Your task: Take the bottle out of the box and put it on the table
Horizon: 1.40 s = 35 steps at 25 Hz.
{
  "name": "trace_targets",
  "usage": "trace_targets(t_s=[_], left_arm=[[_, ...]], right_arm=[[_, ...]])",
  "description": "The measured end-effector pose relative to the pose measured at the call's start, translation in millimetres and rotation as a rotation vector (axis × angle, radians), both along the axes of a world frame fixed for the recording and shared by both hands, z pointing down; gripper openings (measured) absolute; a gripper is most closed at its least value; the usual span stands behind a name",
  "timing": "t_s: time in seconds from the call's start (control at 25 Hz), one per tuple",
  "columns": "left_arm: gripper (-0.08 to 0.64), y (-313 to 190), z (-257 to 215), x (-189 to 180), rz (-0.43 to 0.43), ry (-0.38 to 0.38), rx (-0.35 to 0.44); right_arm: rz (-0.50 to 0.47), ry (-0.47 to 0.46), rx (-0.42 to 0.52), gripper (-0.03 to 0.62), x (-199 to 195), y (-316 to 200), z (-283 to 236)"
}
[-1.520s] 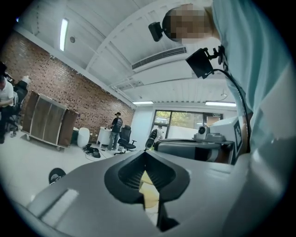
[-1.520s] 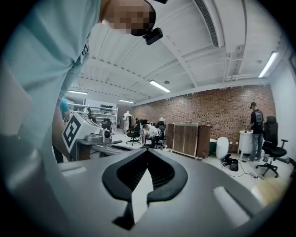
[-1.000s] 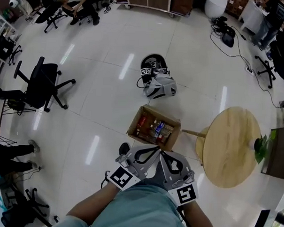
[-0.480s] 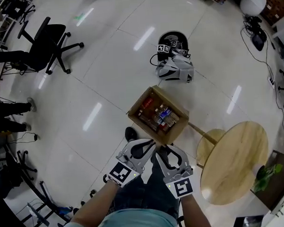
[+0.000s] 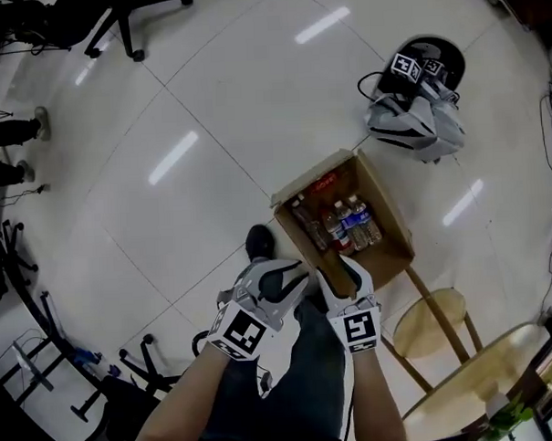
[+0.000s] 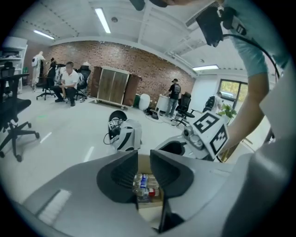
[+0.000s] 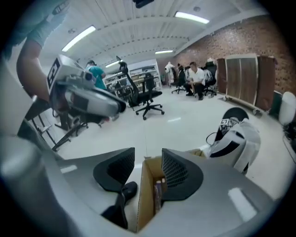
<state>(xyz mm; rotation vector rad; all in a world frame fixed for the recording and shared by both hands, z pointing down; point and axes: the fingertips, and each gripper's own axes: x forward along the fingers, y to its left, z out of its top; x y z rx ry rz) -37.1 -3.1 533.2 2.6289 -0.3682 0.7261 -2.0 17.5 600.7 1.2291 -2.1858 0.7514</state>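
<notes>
An open cardboard box [image 5: 392,247] stands on the white floor with several bottles [image 5: 349,223] lying inside. My two grippers hang side by side just short of its near end. The left gripper [image 5: 295,276] is on the left, its jaws a narrow gap apart with nothing in it. Through that gap the left gripper view [image 6: 144,159] shows the bottles [image 6: 144,185]. The right gripper [image 5: 344,274] points down at the box's near corner [image 7: 145,194]. In its own view the right gripper [image 7: 148,159] is empty, and its jaws have just been opening.
A small wooden stool [image 5: 431,322] and a round wooden table [image 5: 485,398] stand right of the box. A grey-white bag with a black marked helmet [image 5: 413,118] lies beyond it. My black shoe [image 5: 259,243] is left of the box. An office chair [image 5: 112,12] and seated people are farther off.
Both grippers have dropped toward the box and now tilt down at it. The right jaws have spread apart. The box sits closer under the hands.
</notes>
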Motion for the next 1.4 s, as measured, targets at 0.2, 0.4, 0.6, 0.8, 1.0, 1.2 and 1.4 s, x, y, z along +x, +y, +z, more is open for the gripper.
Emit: trace_targets(t_s=[0.2,0.4,0.6,0.8,1.0,1.2,1.4], left_arm=[[0.082,-14,69,-36,-0.068,-0.051,-0.001],[0.081,-14,143,-50,-0.121,-0.082,-0.044],[0.081,-29,199,-55,-0.111,-0.120,-0.039],[0.077,-32,217,-59,-0.123,-0.111,-0.056],[0.075,-42,216,-60,-0.165,-0.079,-0.041],[0.075,-38,216,-59,-0.191,-0.072,-0.036],[0.074,-27,208,-63,-0.177,-0.090,-0.020]], right_arm=[[-0.139,0.064,-0.253,0.193,-12,2,175],[-0.206,0.166,-0.405,0.215,-18,15,306],[-0.216,0.262,-0.501,0.231,-14,23,402],[-0.269,0.334,-0.661,0.304,-15,39,481],[-0.338,0.309,-0.726,0.296,-17,44,508],[-0.352,0.310,-0.680,0.278,-20,40,505],[-0.315,0.275,-0.647,0.257,-22,34,485]])
